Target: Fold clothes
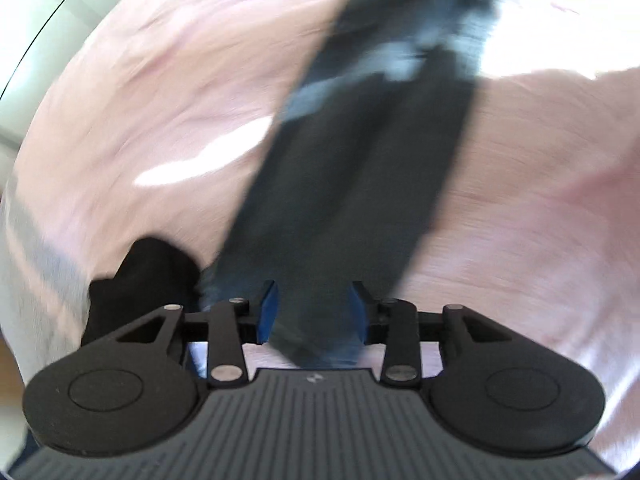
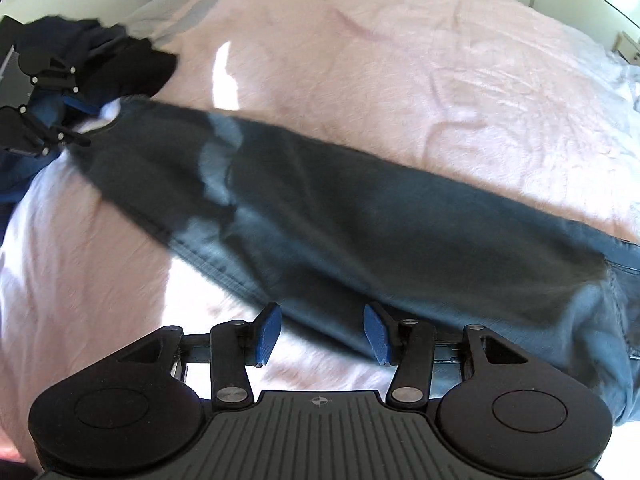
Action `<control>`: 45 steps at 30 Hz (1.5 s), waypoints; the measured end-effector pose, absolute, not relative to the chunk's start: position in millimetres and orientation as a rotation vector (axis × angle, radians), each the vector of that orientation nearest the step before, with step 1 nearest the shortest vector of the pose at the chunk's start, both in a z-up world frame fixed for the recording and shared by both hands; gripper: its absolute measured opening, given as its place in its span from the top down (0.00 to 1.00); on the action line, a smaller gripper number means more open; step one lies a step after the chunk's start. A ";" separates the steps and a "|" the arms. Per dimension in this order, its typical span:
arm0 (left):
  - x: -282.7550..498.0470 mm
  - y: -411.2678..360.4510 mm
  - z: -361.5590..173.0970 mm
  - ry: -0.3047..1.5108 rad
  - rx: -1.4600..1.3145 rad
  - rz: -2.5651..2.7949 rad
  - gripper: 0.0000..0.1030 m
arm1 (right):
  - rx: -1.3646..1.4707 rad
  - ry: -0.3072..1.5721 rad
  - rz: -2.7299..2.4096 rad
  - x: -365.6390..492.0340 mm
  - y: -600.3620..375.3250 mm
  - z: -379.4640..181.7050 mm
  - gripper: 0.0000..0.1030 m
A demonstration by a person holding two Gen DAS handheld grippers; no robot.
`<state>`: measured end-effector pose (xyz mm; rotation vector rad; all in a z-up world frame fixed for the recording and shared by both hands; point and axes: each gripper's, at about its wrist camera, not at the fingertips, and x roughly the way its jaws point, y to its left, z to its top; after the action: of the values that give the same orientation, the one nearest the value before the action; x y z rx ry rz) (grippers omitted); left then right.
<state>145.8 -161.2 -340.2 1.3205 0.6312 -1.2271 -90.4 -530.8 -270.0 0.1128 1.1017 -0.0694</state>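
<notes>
Long dark blue denim jeans (image 2: 360, 216) stretch from my left tongs (image 1: 312, 312), parted around hem, to right tongs (image 2: 322, 332), wide, empty.

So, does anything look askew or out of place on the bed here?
The dark blue denim jeans lie diagonally across the pink bedsheet. A crumpled black garment sits loose by the left gripper. No damage shows.
</notes>
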 end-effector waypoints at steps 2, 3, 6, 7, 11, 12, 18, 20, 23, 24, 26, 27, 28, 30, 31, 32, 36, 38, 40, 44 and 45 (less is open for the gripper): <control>128.6 -161.9 -355.8 0.560 1.413 -1.227 0.67 | 0.106 1.104 -0.052 -91.3 -523.4 -271.6 0.52; 122.9 -163.2 -365.0 0.525 1.465 -1.221 0.66 | 0.103 1.105 -0.043 -91.8 -519.6 -272.4 0.52; 115.2 -163.2 -379.0 0.475 1.547 -1.232 0.73 | 0.093 1.107 -0.017 -92.7 -508.7 -274.7 0.52; 113.4 -162.9 -382.5 0.462 1.568 -1.238 0.79 | 0.084 1.101 -0.010 -90.9 -506.2 -275.3 0.52; 120.9 -153.3 -369.9 0.507 1.495 -1.176 0.97 | 0.055 1.081 0.002 -87.5 -499.9 -270.3 0.52; 124.5 -150.6 -366.0 0.530 1.462 -1.156 0.97 | 0.047 1.074 0.004 -87.4 -498.0 -269.3 0.52; 110.7 -142.4 -361.4 0.490 1.438 -1.171 0.86 | -0.040 1.056 0.057 -68.1 -476.1 -281.3 0.52; 103.4 -146.1 -366.3 0.461 1.455 -1.190 0.73 | -0.086 1.066 0.073 -61.8 -473.2 -287.1 0.52; 94.8 -146.4 -376.2 0.421 1.506 -1.204 0.70 | -0.154 1.078 0.097 -52.4 -468.8 -295.8 0.58; 95.5 -147.0 -381.2 0.409 1.526 -1.194 0.71 | -0.177 1.083 0.105 -49.2 -467.4 -298.8 0.69; 100.9 -147.1 -390.0 0.408 1.555 -1.171 0.76 | -0.206 1.084 0.117 -48.8 -466.5 -298.4 0.86; 105.0 -146.8 -392.3 0.423 1.560 -1.162 0.83 | -0.212 1.084 0.114 -49.3 -465.3 -296.1 0.96; 107.7 -146.1 -393.7 0.434 1.560 -1.156 0.83 | -0.221 1.085 0.115 -49.5 -462.8 -294.1 0.99; 108.6 -143.4 -393.4 0.446 1.546 -1.156 0.83 | -0.269 1.084 0.158 -47.6 -446.5 -293.1 0.99; 109.0 -142.0 -393.3 0.452 1.538 -1.155 0.84 | -0.292 1.083 0.181 -46.3 -438.4 -293.0 0.99; 108.5 -140.8 -392.7 0.455 1.535 -1.154 0.84 | -0.305 1.081 0.209 -43.6 -431.5 -294.8 0.99; 101.8 -136.6 -388.8 0.446 1.546 -1.142 0.83 | -0.223 1.086 0.161 -36.8 -435.9 -294.6 0.99; 97.5 -132.6 -386.6 0.439 1.552 -1.145 0.82 | -0.200 1.074 0.136 -44.2 -440.7 -290.3 0.99; 93.9 -128.7 -386.4 0.439 1.562 -1.147 0.80 | -0.156 1.103 0.072 -61.2 -456.8 -287.2 0.98; 97.9 -134.5 -383.5 0.492 1.542 -1.149 0.80 | -0.069 1.159 -0.056 -95.2 -489.2 -281.1 0.96; 98.2 -137.5 -378.8 0.507 1.525 -1.158 0.79 | -0.047 1.172 -0.088 -103.7 -497.3 -279.5 0.95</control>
<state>98.2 -137.5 -378.8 1.5253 0.5066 -1.1584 -103.7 -497.3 -279.5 -0.0467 1.1719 -0.0881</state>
